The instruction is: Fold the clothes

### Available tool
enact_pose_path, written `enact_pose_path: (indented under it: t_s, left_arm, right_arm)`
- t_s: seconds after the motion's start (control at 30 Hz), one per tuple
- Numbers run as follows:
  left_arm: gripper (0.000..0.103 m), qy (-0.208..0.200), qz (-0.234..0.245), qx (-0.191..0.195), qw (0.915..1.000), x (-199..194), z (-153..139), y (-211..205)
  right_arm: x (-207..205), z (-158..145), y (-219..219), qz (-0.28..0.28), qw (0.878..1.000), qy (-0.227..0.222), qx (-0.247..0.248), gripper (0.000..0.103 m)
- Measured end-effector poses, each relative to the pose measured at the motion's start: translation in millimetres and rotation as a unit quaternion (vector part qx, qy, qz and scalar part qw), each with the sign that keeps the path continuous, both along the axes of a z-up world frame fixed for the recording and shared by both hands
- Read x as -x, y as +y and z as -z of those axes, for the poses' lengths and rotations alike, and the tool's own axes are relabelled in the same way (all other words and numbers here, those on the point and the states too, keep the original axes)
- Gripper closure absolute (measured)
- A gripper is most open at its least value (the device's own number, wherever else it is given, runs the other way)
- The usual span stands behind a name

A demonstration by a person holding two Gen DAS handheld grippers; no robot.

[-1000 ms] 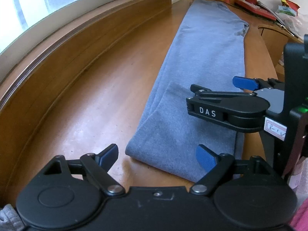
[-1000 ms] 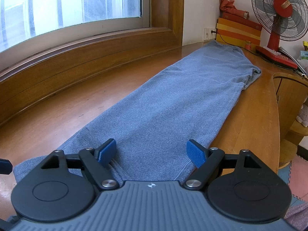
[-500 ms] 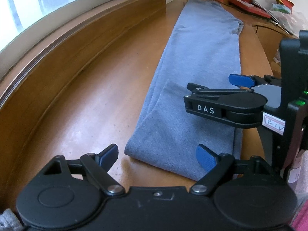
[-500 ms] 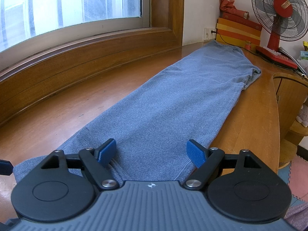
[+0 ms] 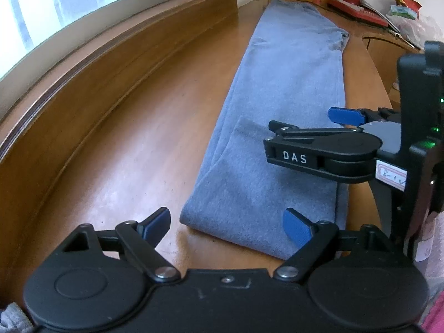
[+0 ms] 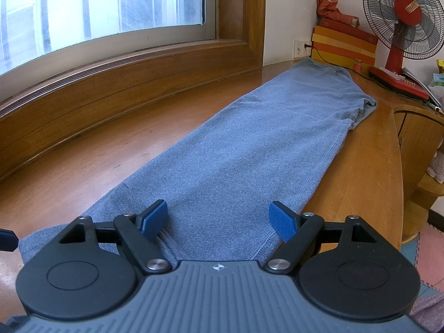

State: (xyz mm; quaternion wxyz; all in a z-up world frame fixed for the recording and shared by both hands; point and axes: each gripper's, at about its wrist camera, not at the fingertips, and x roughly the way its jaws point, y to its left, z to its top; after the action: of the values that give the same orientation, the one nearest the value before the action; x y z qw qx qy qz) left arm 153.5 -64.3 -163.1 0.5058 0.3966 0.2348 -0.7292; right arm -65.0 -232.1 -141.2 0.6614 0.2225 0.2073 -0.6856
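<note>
Both my claws are spread wide, holding nothing. My left claw (image 5: 226, 223) hovers over the near hem of the long blue-grey fleece trousers (image 5: 280, 116); my right claw (image 6: 217, 217) sits above them, wooden sill-top (image 6: 83, 163) stretching ahead.

Bare wooden ledge (image 5: 133, 144) open left of the folded grey garment (image 6: 249, 152). Blocked on the far left by the window frame (image 6: 125, 83); crowded at the far end by a red fan (image 6: 402, 25).
</note>
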Motion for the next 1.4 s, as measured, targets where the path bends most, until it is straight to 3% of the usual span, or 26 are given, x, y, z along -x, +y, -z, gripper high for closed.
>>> enact_pose_path:
  t_s: [1.2, 1.4]
  left_arm:
    - [0.015, 0.012, -0.006, 0.000, 0.9999, -11, 3, -1]
    - [0.015, 0.017, -0.023, 0.009, 0.9996, -20, -1, 9]
  right_arm:
    - [0, 0, -3, -0.006, 1.000, 0.003, -0.002, 0.017]
    - [10, -13, 4, -0.084, 0.996, 0.034, 0.017, 0.017]
